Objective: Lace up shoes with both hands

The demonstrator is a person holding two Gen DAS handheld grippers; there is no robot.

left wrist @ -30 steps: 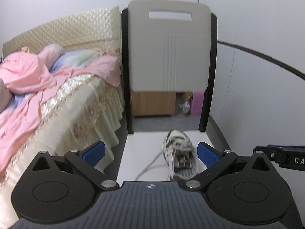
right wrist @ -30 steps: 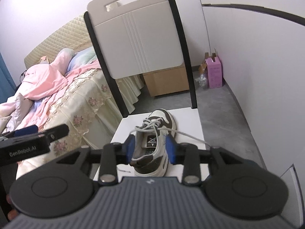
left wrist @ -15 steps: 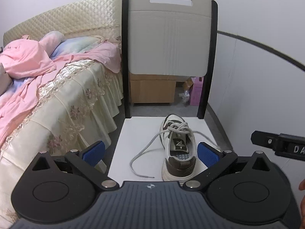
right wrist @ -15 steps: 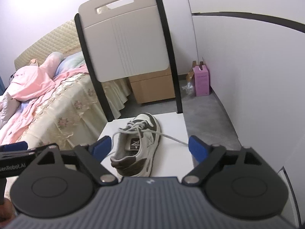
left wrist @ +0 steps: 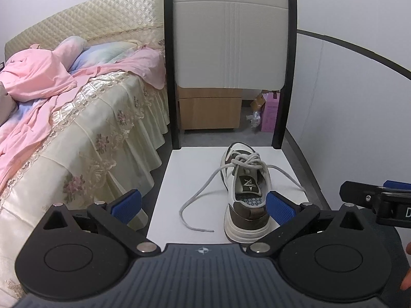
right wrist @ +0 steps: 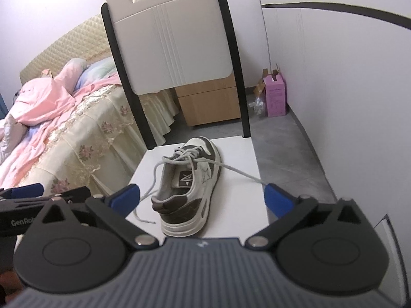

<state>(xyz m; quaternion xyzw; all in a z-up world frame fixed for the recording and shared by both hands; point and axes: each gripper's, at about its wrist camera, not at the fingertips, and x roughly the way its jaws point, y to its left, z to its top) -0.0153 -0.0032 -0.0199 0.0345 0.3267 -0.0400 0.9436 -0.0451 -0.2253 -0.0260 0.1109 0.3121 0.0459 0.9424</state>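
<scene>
Sneaker (left wrist: 246, 191) sits on the white chair seat (left wrist: 195, 179), laces loose; left gripper (left wrist: 203, 206) spread wide, empty. From the right wrist: right gripper (right wrist: 201, 196) just opened wide, sneaker (right wrist: 188, 184) beyond it, untouched.

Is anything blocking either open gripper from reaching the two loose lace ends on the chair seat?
Nothing visible does. The shoe sits alone on the chair seat. One lace end lies to the shoe's left, the other lace end runs off to its right. Left gripper and right gripper both stand open, clear of both.
</scene>
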